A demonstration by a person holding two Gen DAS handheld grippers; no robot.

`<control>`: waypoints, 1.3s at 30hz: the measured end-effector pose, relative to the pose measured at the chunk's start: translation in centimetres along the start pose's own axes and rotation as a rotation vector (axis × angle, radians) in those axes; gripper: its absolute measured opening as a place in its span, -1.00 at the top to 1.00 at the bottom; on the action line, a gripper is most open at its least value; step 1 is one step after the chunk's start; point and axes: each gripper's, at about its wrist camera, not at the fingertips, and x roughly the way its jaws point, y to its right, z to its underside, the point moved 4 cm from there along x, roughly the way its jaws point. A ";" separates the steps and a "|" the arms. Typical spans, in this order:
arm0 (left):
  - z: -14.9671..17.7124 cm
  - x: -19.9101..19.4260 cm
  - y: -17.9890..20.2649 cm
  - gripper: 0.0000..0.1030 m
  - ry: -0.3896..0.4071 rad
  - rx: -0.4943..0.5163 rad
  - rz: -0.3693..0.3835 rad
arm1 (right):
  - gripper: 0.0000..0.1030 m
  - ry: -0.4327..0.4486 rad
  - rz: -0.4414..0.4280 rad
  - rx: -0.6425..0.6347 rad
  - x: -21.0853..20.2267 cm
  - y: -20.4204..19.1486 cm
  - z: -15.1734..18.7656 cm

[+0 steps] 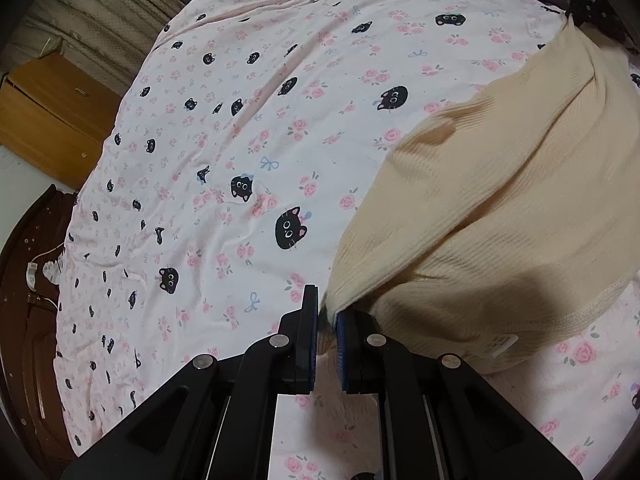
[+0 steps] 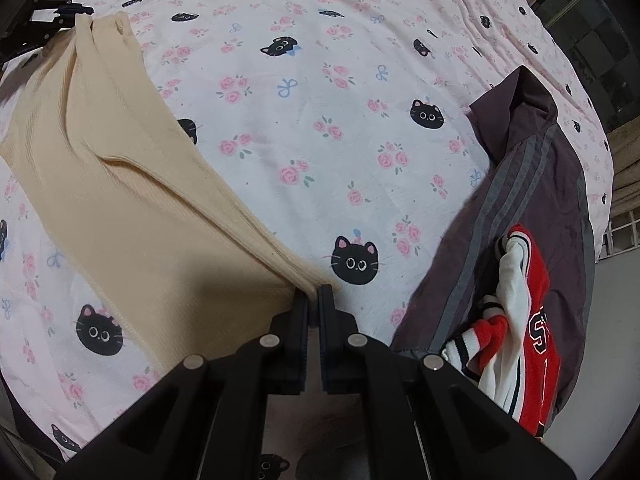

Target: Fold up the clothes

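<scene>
A cream ribbed knit garment [image 1: 500, 200] hangs stretched between both grippers above the bed. My left gripper [image 1: 327, 312] is shut on one bunched corner of it. In the right wrist view the same cream garment [image 2: 132, 200] runs from the far left down to my right gripper [image 2: 314, 294], which is shut on its hemmed corner. The other gripper [image 2: 60, 12] shows at the top left of that view, at the garment's far end. A white label [image 1: 500, 345] shows near the lower hem.
The bed is covered by a pink sheet [image 1: 248, 128] printed with black cats and roses. A dark grey striped jacket [image 2: 532, 184] with a red and white garment [image 2: 520, 320] on it lies at the right. A wooden cabinet [image 1: 52, 116] stands beside the bed.
</scene>
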 end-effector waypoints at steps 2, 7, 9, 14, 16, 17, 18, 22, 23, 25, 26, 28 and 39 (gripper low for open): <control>0.0 0.2 0.0 0.82 -0.002 -0.007 0.000 | 0.92 -0.017 0.011 -0.011 0.5 -0.2 0.1; 0.1 -0.1 -1.1 0.63 0.010 -0.082 0.003 | 0.72 -0.028 0.036 -0.009 1.0 -0.2 0.2; 0.2 -0.3 -1.7 0.58 0.013 -0.116 0.005 | 0.65 -0.026 0.043 -0.002 0.9 0.0 0.3; 0.5 -0.3 -2.8 0.53 0.015 -0.173 0.011 | 0.53 -0.028 0.047 0.020 0.7 0.4 0.3; 0.5 -0.2 -3.0 0.53 0.017 -0.192 0.013 | 0.50 -0.029 0.053 0.029 0.5 0.5 0.2; 0.5 -0.2 -3.2 0.52 0.019 -0.203 0.015 | 0.48 -0.030 0.062 0.030 0.5 0.5 0.2; 0.5 -0.1 -3.3 0.52 0.020 -0.215 0.020 | 0.28 -0.031 0.082 0.030 0.4 0.5 0.1; 0.5 -0.2 -3.6 0.52 0.026 -0.256 0.055 | -0.08 -0.022 0.119 0.061 -0.2 1.2 0.1; 0.6 -0.2 -3.8 0.52 0.029 -0.276 0.072 | -0.08 -0.021 0.123 0.071 -0.4 1.4 0.2; 0.8 -0.2 -4.3 0.52 0.033 -0.337 0.117 | -0.08 -0.022 0.136 0.091 -0.8 2.0 0.3; 0.9 -0.2 -4.6 0.52 0.034 -0.375 0.143 | -0.08 -0.020 0.143 0.099 -1.1 2.2 0.3; 1.3 -0.1 -5.3 0.51 0.026 -0.449 0.183 | -0.08 -0.010 0.155 0.119 -1.7 2.6 0.2; 2.4 0.2 -6.0 0.35 0.025 -0.583 0.217 | -0.08 0.150 0.046 0.228 -7.4 0.6 -3.0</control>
